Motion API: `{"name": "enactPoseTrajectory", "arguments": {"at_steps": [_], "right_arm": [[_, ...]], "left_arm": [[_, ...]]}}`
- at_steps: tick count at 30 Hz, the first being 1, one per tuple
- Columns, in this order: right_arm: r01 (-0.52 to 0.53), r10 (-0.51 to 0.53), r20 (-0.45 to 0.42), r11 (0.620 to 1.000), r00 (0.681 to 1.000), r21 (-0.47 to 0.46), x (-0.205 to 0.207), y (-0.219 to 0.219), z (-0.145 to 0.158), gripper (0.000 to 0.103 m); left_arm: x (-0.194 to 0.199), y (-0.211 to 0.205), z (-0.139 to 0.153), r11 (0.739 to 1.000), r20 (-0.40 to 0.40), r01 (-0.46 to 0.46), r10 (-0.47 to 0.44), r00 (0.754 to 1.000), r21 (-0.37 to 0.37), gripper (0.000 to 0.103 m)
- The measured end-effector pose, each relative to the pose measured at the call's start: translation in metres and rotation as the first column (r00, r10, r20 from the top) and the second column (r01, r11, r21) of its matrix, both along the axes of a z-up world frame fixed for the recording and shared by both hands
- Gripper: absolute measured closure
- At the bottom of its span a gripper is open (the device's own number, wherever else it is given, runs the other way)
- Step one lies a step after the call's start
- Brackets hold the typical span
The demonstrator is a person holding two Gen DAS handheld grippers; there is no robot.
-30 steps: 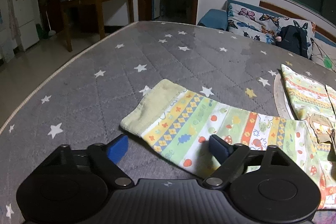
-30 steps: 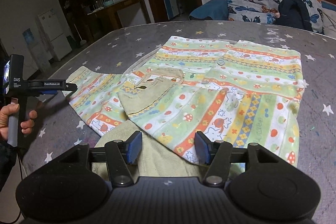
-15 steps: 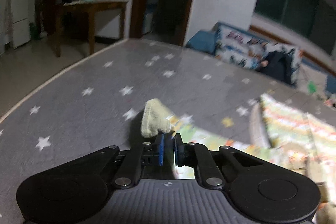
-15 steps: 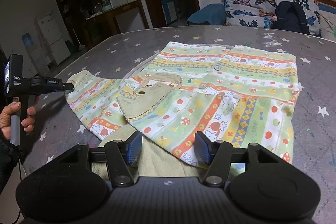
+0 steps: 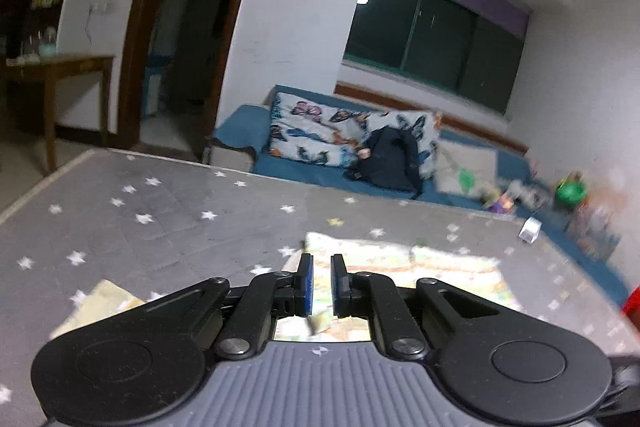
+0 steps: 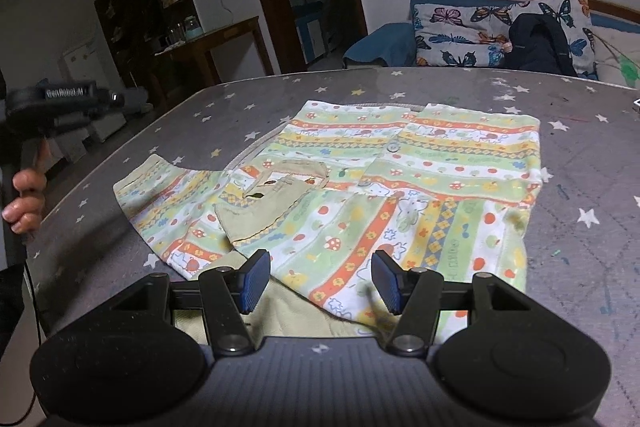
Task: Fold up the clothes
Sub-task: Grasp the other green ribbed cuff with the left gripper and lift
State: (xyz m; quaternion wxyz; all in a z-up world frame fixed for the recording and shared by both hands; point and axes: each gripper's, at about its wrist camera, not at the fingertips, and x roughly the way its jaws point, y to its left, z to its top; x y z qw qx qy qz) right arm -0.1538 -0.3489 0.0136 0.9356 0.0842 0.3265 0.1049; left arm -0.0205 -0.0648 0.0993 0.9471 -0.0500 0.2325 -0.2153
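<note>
Spread flat on the grey star-print mattress (image 6: 580, 187): a child's striped, printed shirt (image 6: 420, 179), button front up, roughly in the middle and a little to the right. Left sleeve (image 6: 168, 203) stretched out to the left, its pale cuff (image 6: 132, 183) lying on the mattress, not lifted.

Left gripper (image 5: 320, 283) held up in a hand (image 6: 24, 203) at the far left, well clear of the fabric, blurred in the right wrist view. Jaws narrow, just eased apart a touch to a thin slit; nothing pinched between the pads, only the shirt visible beyond them. Looks as if the cuff is not in the grip.

Right gripper (image 6: 320, 281) poised over the near edge of the shirt, jaws about half apart, nothing between the pads, cloth lying below them.

Progress, as a judgement: early. No sleeve fold done on the left. Stripes on the near part run at a slant to those on the far part, with plain khaki cloth showing at the near edge, so possibly one turn already made there; cannot tell for certain. Left to do: take the cuff, bring the sleeve across the front, then fold the body into a compact stack.
</note>
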Motion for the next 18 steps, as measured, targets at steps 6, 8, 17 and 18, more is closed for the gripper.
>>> {"name": "enactPoseTrajectory", "arguments": {"at_steps": [6, 8, 17, 18], "right_arm": [[-0.006, 0.006, 0.006, 1.0, 1.0, 0.008, -0.002, 0.0, -0.001, 0.037], [-0.007, 0.007, 0.005, 1.0, 1.0, 0.012, -0.002, -0.001, -0.002, 0.037], [0.002, -0.002, 0.001, 1.0, 1.0, 0.019, -0.002, -0.002, -0.004, 0.037], [0.003, -0.003, 0.001, 1.0, 1.0, 0.019, -0.002, -0.002, -0.004, 0.037]], "left_arm": [[0.009, 0.029, -0.033, 0.977, -0.067, -0.178, 0.187, 0.98, 0.116, 0.067], [0.012, 0.045, -0.046, 0.955, -0.076, -0.255, 0.269, 0.96, 0.154, 0.056], [0.031, 0.096, -0.081, 0.878, -0.15, -0.437, 0.467, 0.871, 0.196, 0.031], [0.034, 0.097, -0.083, 0.883, -0.163, -0.429, 0.459, 0.873, 0.188, 0.032]]}}
